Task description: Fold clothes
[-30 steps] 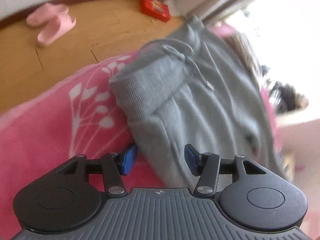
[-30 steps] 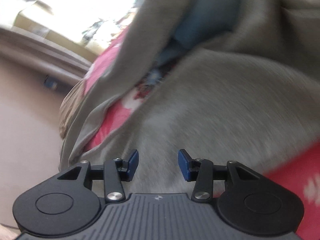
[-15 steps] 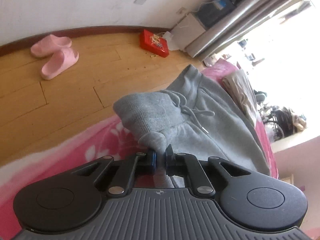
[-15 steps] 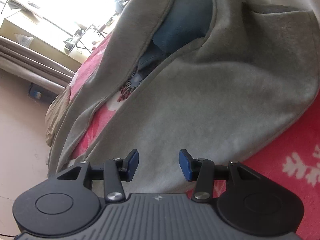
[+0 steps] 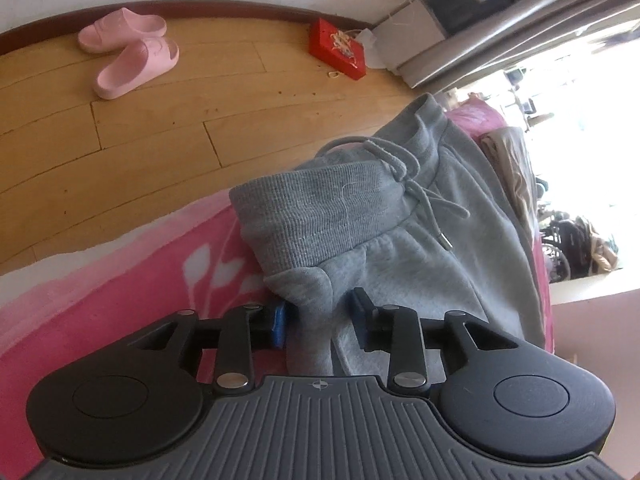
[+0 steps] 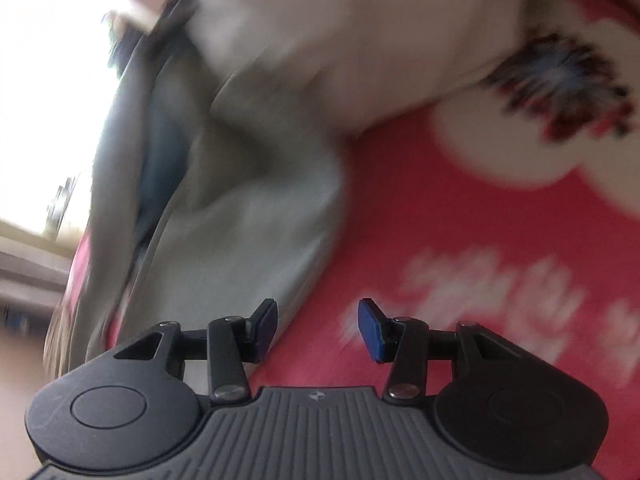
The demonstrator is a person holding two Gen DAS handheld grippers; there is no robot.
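Grey sweatpants (image 5: 400,240) with a ribbed cuff folded over the drawstring waist lie on a pink flowered blanket (image 5: 140,288). My left gripper (image 5: 319,316) sits at their near edge. Its jaws are opening, with a fold of the grey fabric between them and a gap at the right pad. In the blurred right wrist view, my right gripper (image 6: 319,322) stands open over the pink blanket (image 6: 440,220), nothing between its pads. A grey garment (image 6: 240,220) lies just left of it, and a pale cloth (image 6: 340,40) lies beyond.
Past the bed edge lies a wooden floor (image 5: 160,140) with pink slippers (image 5: 128,52) and a red box (image 5: 337,49) by the wall. A beige garment (image 5: 508,168) lies beyond the sweatpants. Grey curtains (image 5: 500,28) hang by the bright window.
The left jaws pinched the grey fold half a second ago and have now parted. The right gripper swung right and rolled, coming off the grey garment to over the pink blanket.
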